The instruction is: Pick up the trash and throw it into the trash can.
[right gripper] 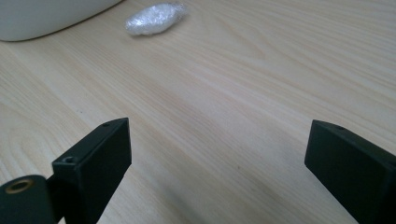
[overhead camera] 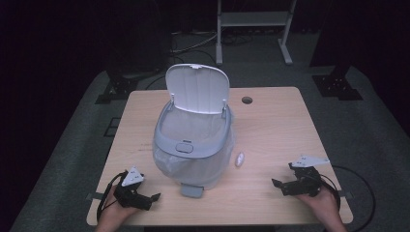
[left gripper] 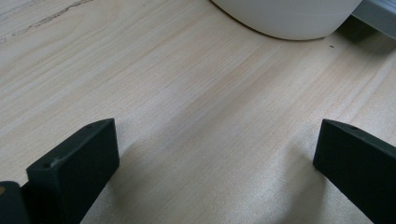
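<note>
a: hands come first in the high view, each on a gripper at the near table [overhead camera: 270, 121] edge. left gripper [overhead camera: 145, 197] and right gripper [overhead camera: 285, 186] both rest with jaws spread wide, holding nothing.

b: and the thing to pick up?

a: that small plastic-wrapped wad [overhead camera: 240, 159], lying on the wood just right of the bin [overhead camera: 193, 145], well apart from the right gripper. the bin's lid [overhead camera: 197, 88] stands open and a bag lines it.

b: left gripper view?

a: black jaws far apart over bare wood, with the bin's rounded base [left gripper: 285, 18] cut off at the top.

b: right gripper view?

a: jaws gaping too, empty; the wad [right gripper: 152, 19] lies ahead, beside the bin's base [right gripper: 46, 18].

b: how will it handle?

a: i'd judge it light, soft and crinkly, maybe slippery. pinch it across its narrow middle. what's inside the wrap is too small to make out.
</note>
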